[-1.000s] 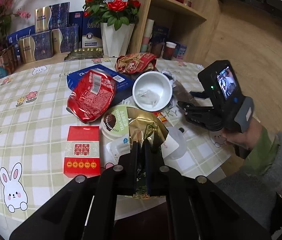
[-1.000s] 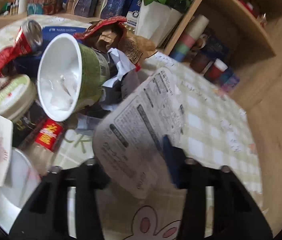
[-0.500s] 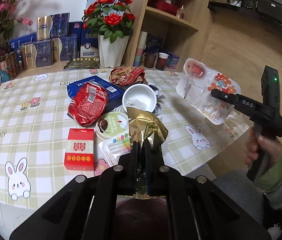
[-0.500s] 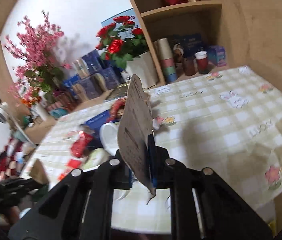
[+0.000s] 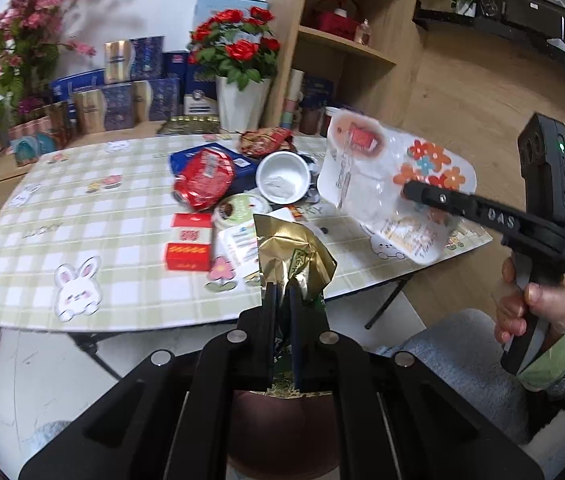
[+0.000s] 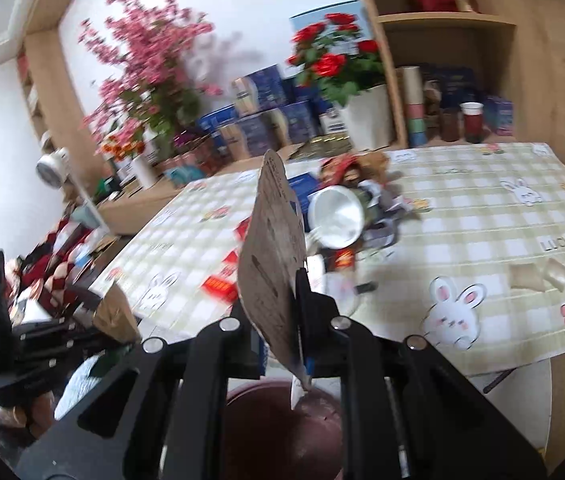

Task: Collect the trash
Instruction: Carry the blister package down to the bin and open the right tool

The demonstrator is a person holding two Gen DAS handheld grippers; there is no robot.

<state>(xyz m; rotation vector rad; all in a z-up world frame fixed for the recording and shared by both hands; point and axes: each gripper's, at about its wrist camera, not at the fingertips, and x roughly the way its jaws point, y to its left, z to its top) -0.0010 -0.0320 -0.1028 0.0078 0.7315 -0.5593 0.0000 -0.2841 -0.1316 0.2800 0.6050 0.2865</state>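
My left gripper is shut on a crumpled gold foil wrapper, held off the table's near edge above a dark brown bin. My right gripper is shut on a flat white flowered plastic package, seen edge-on; the package also shows in the left wrist view, clamped by the right gripper. The bin lies below it. More trash sits on the checked table: a red crushed pack, a white cup, a red box.
A white vase of red roses, blue gift boxes and pink blossoms stand behind the table. A wooden shelf unit is at the back right. Folding table legs show under the edge.
Both grippers have pulled back from the table with their trash and now hang over the brown bin. The right gripper lifted the flowered package off the table.
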